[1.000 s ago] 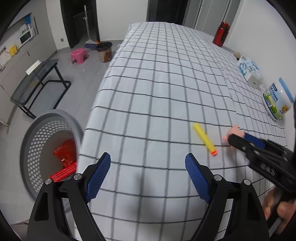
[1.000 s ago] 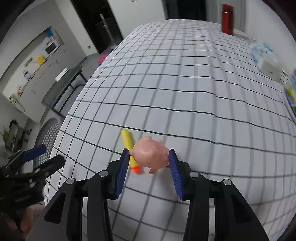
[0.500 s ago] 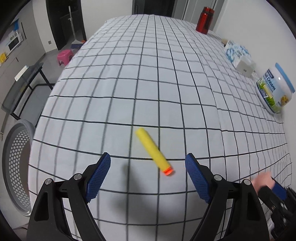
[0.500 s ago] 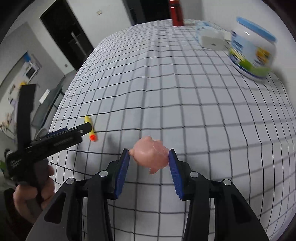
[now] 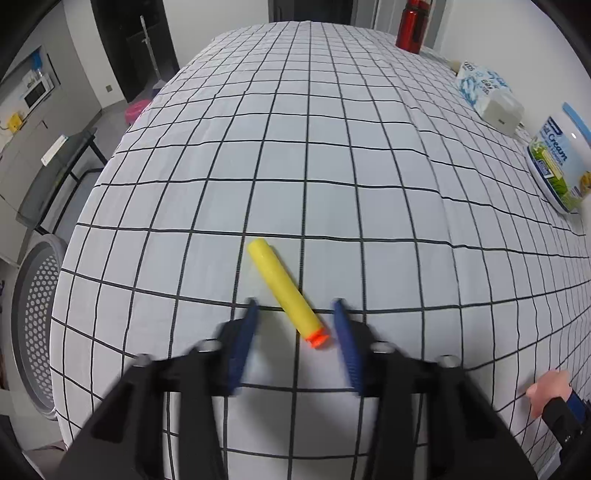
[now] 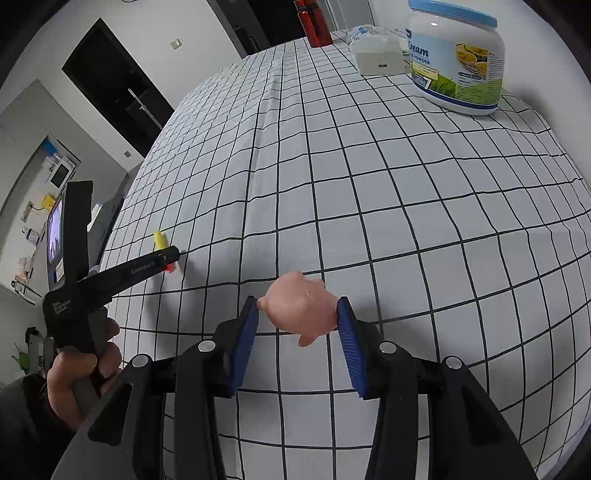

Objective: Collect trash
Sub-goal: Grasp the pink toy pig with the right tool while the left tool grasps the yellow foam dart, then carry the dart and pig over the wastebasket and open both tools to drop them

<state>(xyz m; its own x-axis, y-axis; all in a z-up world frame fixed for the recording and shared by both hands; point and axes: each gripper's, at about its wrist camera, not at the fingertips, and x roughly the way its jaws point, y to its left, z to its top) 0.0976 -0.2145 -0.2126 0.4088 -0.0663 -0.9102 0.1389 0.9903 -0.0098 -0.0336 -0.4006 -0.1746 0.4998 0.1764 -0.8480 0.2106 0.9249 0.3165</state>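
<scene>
Broadly, the bench (image 5: pixel 332 147) under its white, black-gridded cloth fills both views, stretching far toward a dark doorway; most of the cloth lies bare, with wide open room across the middle and far end. Its left edge drops off to the grey floor, where a perforated grey basket (image 5: pixel 33 317) stands close beside the near-left corner and a dark glass side table (image 5: pixel 55 173) sits further back. Along the right edge, by the white wall, stand a cream-powder tub (image 6: pixel 458 59) with a blue lid, a white box (image 6: pixel 376 57) against a blue-patterned pack (image 5: pixel 480 85), and a red bottle (image 5: pixel 412 26) at the far end.

Near the bench's near-left part lies the yellow foam dart (image 5: pixel 284 291), orange tip toward the camera. The left claw (image 5: pixel 295 332) hangs over that tip, its 2 blue pads blurred and closing, the dart between them but not yet pressed. Well to the right, the right claw (image 6: pixel 297 321) is clamped on a pink pig toy (image 6: pixel 301 310), held above the cloth. A hand (image 6: pixel 83 365) grips the left tool's handle.
</scene>
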